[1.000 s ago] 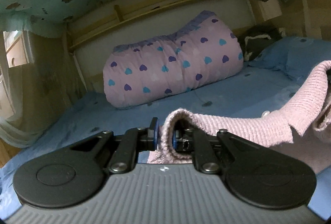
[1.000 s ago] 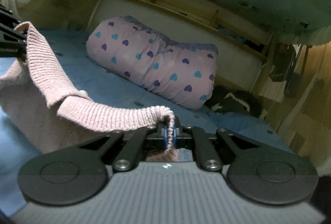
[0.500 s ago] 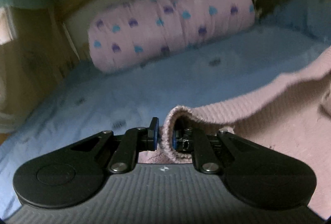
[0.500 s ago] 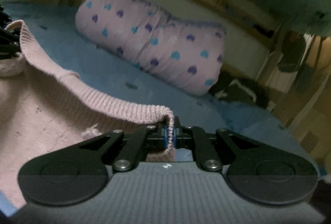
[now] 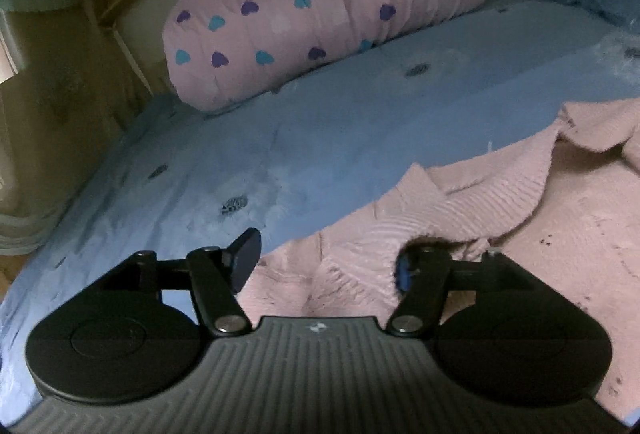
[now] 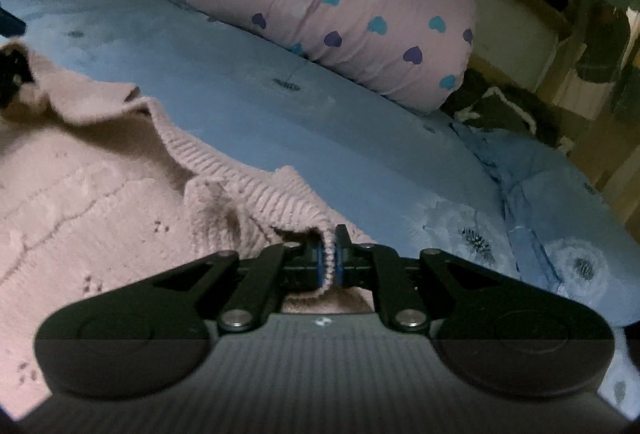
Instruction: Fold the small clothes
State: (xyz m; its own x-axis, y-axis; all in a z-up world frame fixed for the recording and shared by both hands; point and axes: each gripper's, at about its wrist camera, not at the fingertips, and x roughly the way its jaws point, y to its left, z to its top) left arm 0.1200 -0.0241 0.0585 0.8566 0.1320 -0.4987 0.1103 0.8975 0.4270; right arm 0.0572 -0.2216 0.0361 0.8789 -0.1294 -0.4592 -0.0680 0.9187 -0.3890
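the pink knit garment (image 5: 500, 218) lies spread on the blue bed sheet (image 5: 320, 137), at 3 o'clock in the left view. the left tool (image 5: 324, 262) gapes wide, holding nothing, knit slack between its fingers. the right tool (image 6: 329, 260) is clamped on a ribbed edge (image 6: 280, 201). pulling one-sided from here could likely drag the garment askew and bunch the fold.

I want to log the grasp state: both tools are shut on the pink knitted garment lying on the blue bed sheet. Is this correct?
Not quite. The left wrist view shows the left tool open, its jaws spread wide over the pink knitted garment. Only the right tool is shut on it; the garment does lie on the blue bed sheet.
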